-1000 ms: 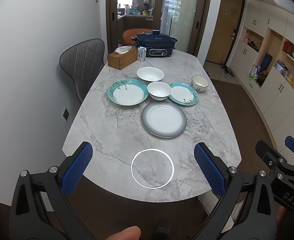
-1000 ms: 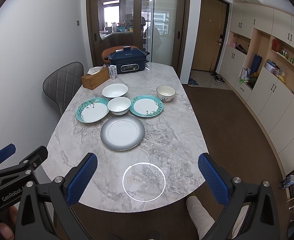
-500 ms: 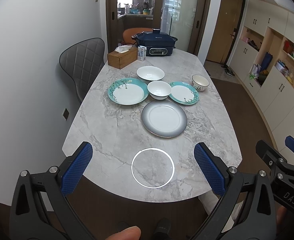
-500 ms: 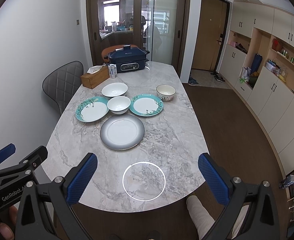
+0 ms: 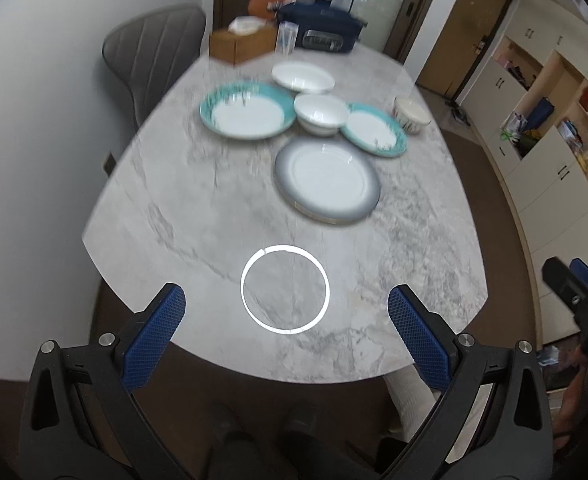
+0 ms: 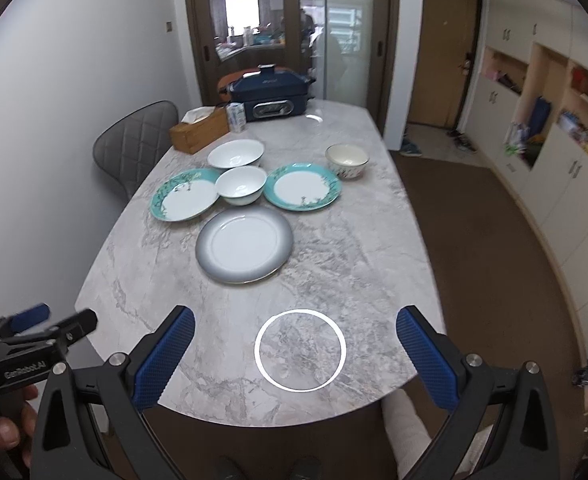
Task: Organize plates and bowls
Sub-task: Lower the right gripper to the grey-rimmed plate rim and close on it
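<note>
Left gripper point(image 5: 284, 304): I held it wide open above the table's near edge, empty.
Right gripper point(image 6: 295, 338): also spread open, empty.
Grey plate point(image 6: 244, 244): nearest dish, mid-table.
Teal plates point(image 6: 184, 194): beyond it, left and right of a white bowl point(image 6: 240, 185).
Patterned bowl point(image 6: 346, 160): far right.

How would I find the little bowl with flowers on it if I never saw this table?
Start at the marble table, then find the row of dishes across its middle. At the row's right end, just beyond the smaller teal plate, stands the flowered bowl. Unlike the two plain white bowls, it has a cream inside, a dark rim and painted sprigs outside.
</note>
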Tool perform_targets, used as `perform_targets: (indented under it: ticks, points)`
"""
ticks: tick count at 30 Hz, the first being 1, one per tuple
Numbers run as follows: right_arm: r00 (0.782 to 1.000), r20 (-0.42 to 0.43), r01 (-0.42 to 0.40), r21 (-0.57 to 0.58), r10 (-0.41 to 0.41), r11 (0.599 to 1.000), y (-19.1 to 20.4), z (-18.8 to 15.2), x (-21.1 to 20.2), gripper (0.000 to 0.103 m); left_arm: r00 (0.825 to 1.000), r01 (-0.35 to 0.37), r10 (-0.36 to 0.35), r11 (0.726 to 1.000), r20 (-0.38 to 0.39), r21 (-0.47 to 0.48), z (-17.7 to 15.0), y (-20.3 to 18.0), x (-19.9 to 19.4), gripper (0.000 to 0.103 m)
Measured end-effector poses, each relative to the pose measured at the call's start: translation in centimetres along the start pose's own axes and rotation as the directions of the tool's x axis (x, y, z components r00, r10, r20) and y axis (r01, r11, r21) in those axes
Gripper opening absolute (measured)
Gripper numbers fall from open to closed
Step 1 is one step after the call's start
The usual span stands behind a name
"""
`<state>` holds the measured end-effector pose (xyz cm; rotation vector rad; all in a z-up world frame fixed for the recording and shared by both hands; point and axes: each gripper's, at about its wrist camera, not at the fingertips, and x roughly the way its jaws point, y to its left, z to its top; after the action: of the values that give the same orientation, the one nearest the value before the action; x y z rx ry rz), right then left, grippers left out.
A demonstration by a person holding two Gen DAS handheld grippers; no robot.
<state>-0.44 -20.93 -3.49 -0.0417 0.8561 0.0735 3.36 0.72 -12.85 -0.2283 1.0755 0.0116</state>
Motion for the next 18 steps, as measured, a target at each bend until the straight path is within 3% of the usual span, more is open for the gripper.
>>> perform_targets:
  ticks: [3,7,9,13,16,18]
  points:
    - [0.991,-0.042,-0.122,0.033,0.123,0.992,-2.0,-0.1,3.5,0.102,0.999,0.001,-0.003,0.999,-0.04,-0.04,-0.4,1.2,3.8,0.102]
    - [0.973,-0.109,-0.197,0.055,0.202,0.979,-3.0,0.3,9.1,0.096,0.978,0.177,-0.187,0.978,-0.088,-0.108,0.5,3.1,9.4,0.101]
    - [0.957,-0.139,-0.242,0.095,0.253,0.966,-3.5,0.7,11.6,0.095,0.977,0.178,-0.19,0.977,-0.099,-0.119,1.5,3.7,12.2,0.101]
    - [0.944,-0.185,-0.247,0.151,0.272,0.957,-3.8,2.0,16.7,0.095,0.964,0.24,-0.251,0.964,-0.091,-0.114,4.5,4.2,16.4,0.101]
    - [0.935,-0.202,-0.255,0.191,0.292,0.948,-3.8,3.1,19.9,0.095,0.953,0.298,-0.301,0.952,-0.04,-0.073,7.7,4.7,19.1,0.101]
    - [0.926,-0.201,-0.279,0.204,0.319,0.938,-3.5,4.0,22.0,0.094,0.93,0.361,-0.362,0.932,-0.064,-0.027,10.1,4.7,20.6,0.101]
